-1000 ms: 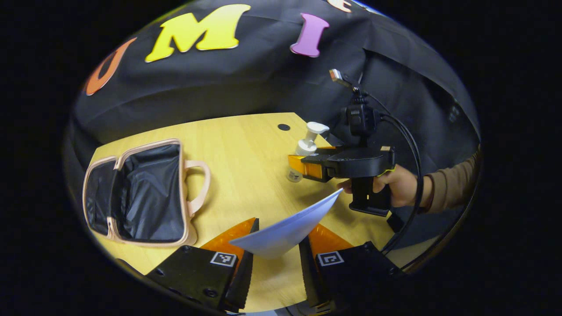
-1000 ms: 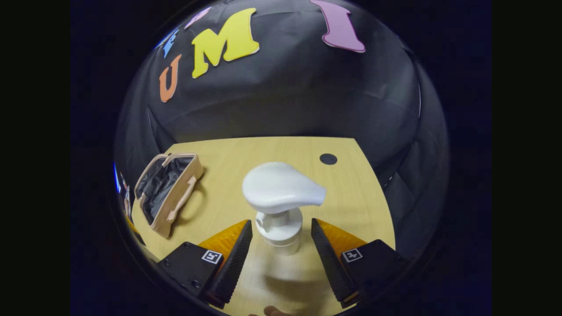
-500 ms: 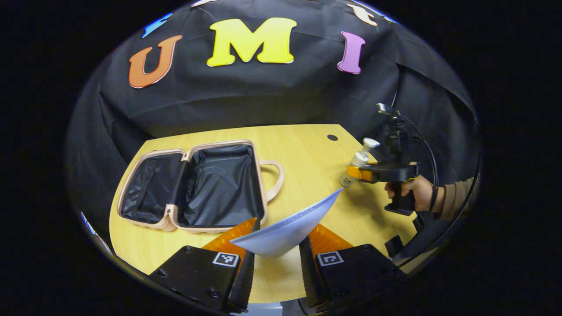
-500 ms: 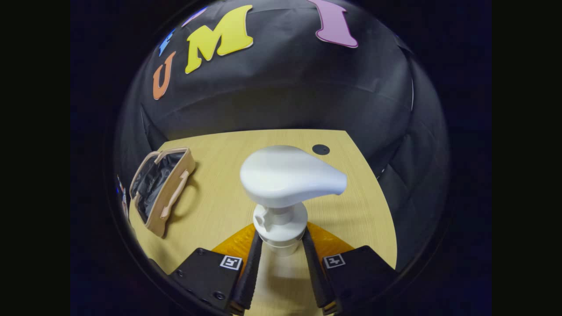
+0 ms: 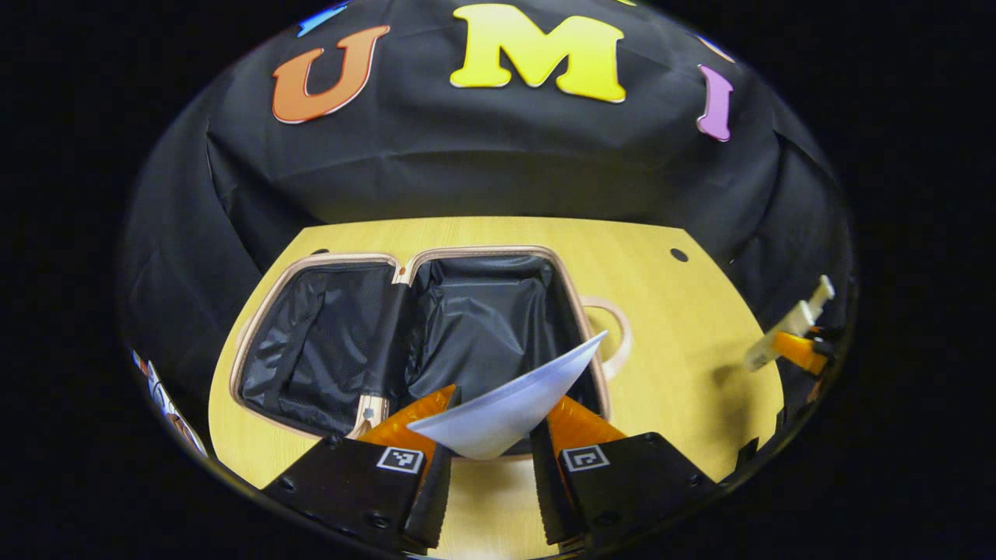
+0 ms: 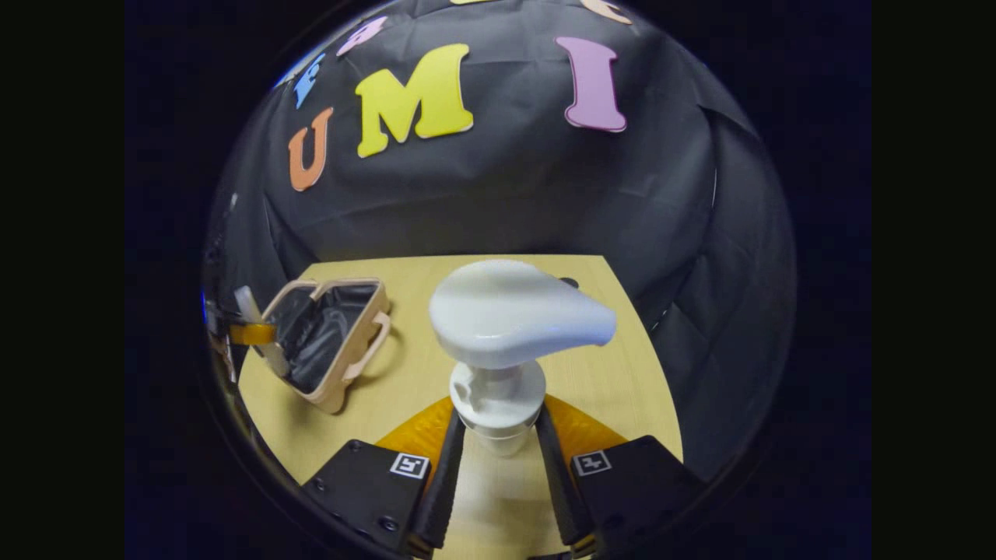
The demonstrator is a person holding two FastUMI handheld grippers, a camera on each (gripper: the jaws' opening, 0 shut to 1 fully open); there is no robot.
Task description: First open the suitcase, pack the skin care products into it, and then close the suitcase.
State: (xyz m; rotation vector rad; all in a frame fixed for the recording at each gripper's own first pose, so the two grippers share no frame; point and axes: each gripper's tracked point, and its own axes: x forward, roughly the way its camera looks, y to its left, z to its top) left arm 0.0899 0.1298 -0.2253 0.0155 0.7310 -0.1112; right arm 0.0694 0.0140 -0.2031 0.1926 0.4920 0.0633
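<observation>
The small suitcase (image 5: 580, 299) lies open on the table, pink-rimmed with black lining; it also sits at the left in the right gripper view (image 6: 366, 350). My left gripper (image 5: 502, 400) is shut on a white flat-ended tube (image 5: 513, 400), held over the near edge of the suitcase's right half. My right gripper (image 6: 498, 416) is shut on the neck of a pump bottle (image 6: 513, 319) with a broad white head. Far right in the left gripper view, that pump bottle (image 5: 786, 330) hangs tilted in the right gripper (image 5: 801, 350). The left gripper (image 6: 249, 334) with the tube (image 6: 247, 305) is beside the suitcase.
The wooden table (image 5: 685, 350) has a small dark hole (image 5: 678, 254) near its back right corner. The suitcase's handle (image 5: 615, 334) points toward the right side. Black cloth walls close the table in behind and at both sides.
My left gripper has swung left with the tube, bringing it over the open suitcase. My right gripper closed on the pump bottle's neck and has raised it off the table.
</observation>
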